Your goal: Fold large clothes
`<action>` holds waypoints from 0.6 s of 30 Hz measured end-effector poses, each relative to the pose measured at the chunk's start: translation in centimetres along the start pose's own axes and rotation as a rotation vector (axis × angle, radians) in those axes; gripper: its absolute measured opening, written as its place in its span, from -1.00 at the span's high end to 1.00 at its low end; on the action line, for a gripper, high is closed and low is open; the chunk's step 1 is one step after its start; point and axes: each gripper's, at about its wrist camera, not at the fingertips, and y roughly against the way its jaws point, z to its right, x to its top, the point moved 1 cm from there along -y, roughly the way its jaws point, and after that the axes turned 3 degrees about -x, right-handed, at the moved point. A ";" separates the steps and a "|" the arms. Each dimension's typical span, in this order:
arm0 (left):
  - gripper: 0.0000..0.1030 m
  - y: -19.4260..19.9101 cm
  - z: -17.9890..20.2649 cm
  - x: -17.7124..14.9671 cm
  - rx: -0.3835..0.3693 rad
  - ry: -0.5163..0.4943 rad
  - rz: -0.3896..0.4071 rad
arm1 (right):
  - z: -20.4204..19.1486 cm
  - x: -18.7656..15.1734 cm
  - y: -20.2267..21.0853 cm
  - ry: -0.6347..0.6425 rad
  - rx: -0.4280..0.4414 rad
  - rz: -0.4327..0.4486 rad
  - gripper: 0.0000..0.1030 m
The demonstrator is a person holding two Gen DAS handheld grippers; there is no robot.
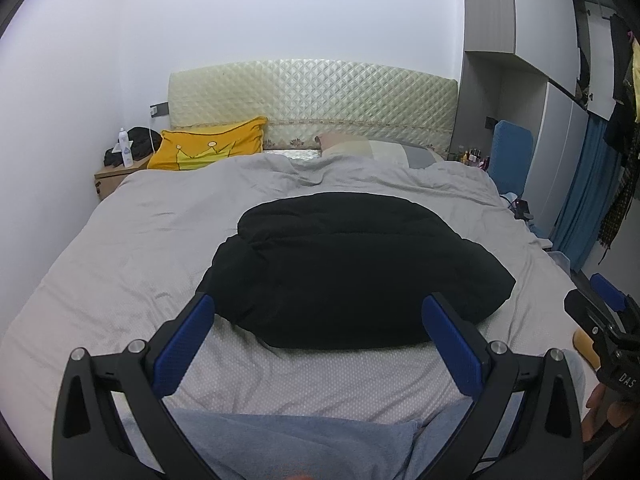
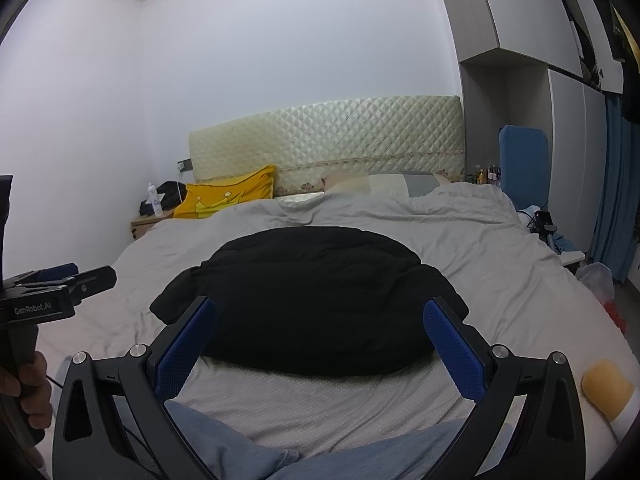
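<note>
while both grippers gape empty, black garment (image 1: 352, 272) lies just ahead

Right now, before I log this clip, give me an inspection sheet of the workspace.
Surface: bed under a rumpled grey cover.
Job's things: black garment lying bunched mid-bed, neither claw touching it.
Clutter: yellow crown pillow, grey pillow, yellow object at the bed's edge; bottle and dark bundle on the nightstand.
Grippers: left claw open, empty; right claw open, empty.
Cables: white cord by the nightstand.
Surroundings: quilted headboard, wardrobe, blue curtain.
</note>
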 end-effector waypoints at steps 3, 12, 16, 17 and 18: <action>-1.00 0.0 0.0 -0.1 -0.004 0.001 0.004 | 0.0 0.1 0.1 -0.003 0.002 0.002 -1.00; -1.00 0.2 0.3 -0.4 -0.006 0.000 0.000 | 0.2 0.0 0.2 -0.009 0.005 -0.001 -1.00; -1.00 0.1 0.3 -0.3 -0.009 0.000 -0.001 | 0.2 0.0 0.2 -0.008 0.005 -0.002 -1.00; -1.00 0.2 0.3 -0.3 -0.009 0.000 -0.001 | 0.2 0.0 0.2 -0.008 0.005 -0.001 -1.00; -1.00 0.2 0.3 -0.3 -0.009 0.001 0.001 | 0.2 0.0 0.2 -0.007 0.004 0.000 -1.00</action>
